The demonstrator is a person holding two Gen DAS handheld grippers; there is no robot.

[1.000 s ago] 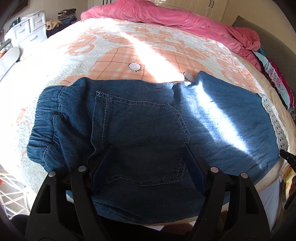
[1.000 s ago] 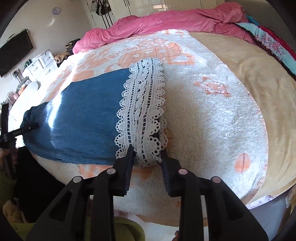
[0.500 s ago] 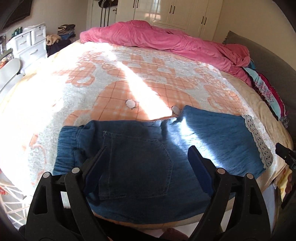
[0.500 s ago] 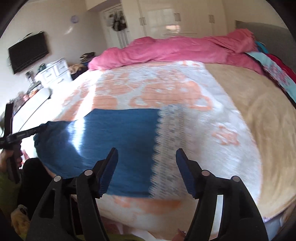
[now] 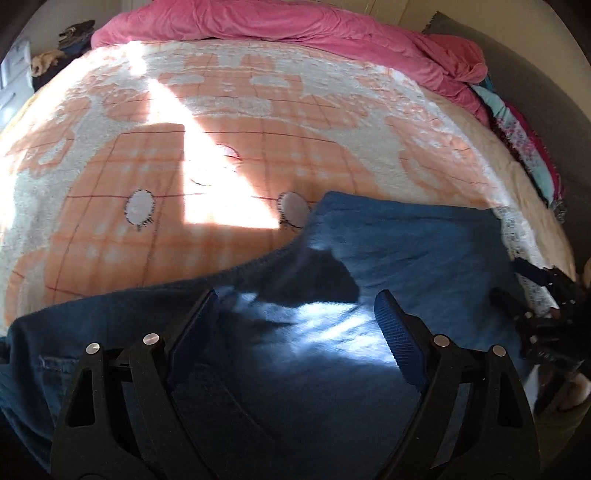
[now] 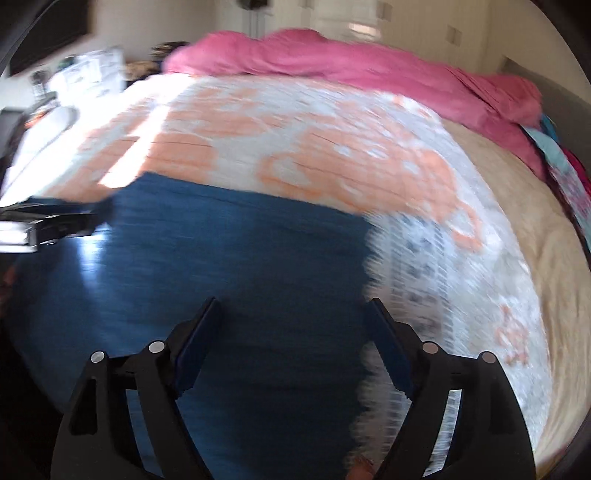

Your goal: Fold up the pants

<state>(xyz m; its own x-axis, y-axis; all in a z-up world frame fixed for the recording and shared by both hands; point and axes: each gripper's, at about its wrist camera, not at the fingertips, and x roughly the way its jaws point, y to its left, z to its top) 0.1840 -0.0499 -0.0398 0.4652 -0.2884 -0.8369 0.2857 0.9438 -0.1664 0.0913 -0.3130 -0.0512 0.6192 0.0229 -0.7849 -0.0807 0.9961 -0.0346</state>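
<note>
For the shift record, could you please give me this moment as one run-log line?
left gripper: open, over jeans | right gripper: open, over jeans near lace hem | jeans: flat on blanket, nothing gripped

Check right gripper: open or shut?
Open. The right gripper has its fingers spread wide over the pants, with nothing between them.

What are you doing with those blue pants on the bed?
A person is folding blue denim pants that lie spread on the orange-and-white blanket. They hold a gripper in each hand. The left gripper hangs open over the middle of the pants, and the right gripper hangs open near the white lace hem. Neither one is holding the cloth right now. A pink duvet is bunched up at the far end.
</note>
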